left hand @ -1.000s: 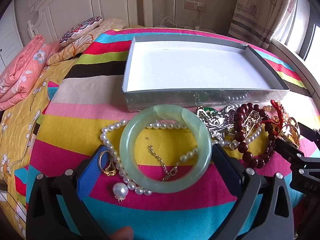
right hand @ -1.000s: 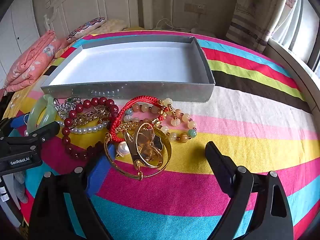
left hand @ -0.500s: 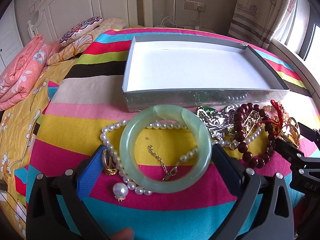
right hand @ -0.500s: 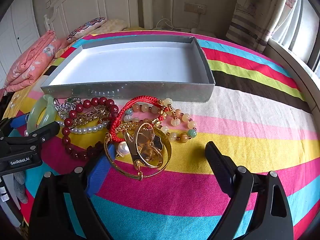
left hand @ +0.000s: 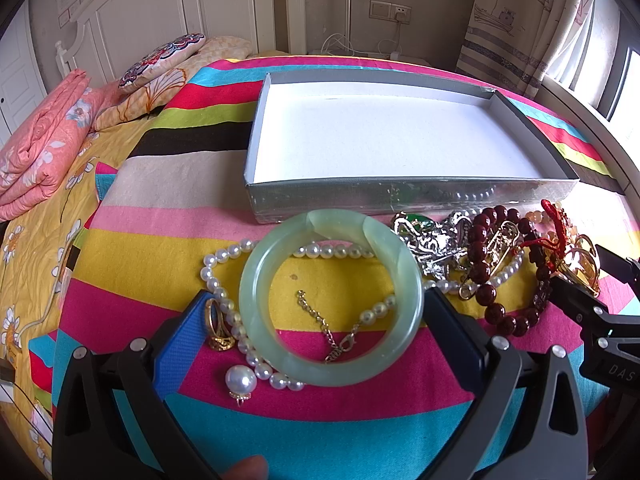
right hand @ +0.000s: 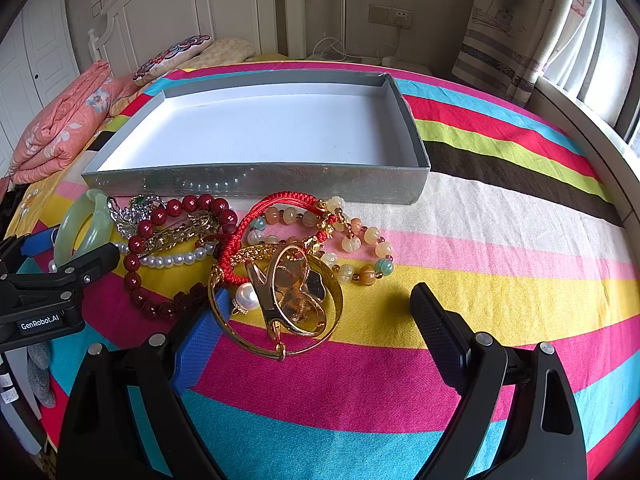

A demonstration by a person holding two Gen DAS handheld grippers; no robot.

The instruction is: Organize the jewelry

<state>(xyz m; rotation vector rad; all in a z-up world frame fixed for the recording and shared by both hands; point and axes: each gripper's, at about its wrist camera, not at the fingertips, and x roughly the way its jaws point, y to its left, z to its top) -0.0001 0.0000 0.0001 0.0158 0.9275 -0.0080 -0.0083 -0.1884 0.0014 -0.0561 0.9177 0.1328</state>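
The left gripper point(left hand: 324, 320) stands wide open around the pale green jade bangle point(left hand: 331, 297), its 2 fingers flanking the ring left and right, and whether they touch it I cannot tell; the bangle lies flat on the striped bedspread point(left hand: 320, 432), over a pearl necklace point(left hand: 224, 300), with a gold ring point(left hand: 218, 330) just beside the blue pad and a single pearl earring point(left hand: 240, 381) nearer the camera; the right gripper point(right hand: 320, 312) is also wide open and holds nothing, its blue pad touching the rim of a gold bangle point(right hand: 276, 308) that lies in the jewelry heap; around it lie a dark red bead bracelet point(right hand: 168, 240), a red cord bracelet point(right hand: 260, 232) and a pale bead bracelet point(right hand: 360, 248); the silver box point(right hand: 256, 184) with a bare white floor sits just behind the heap, nothing in it.
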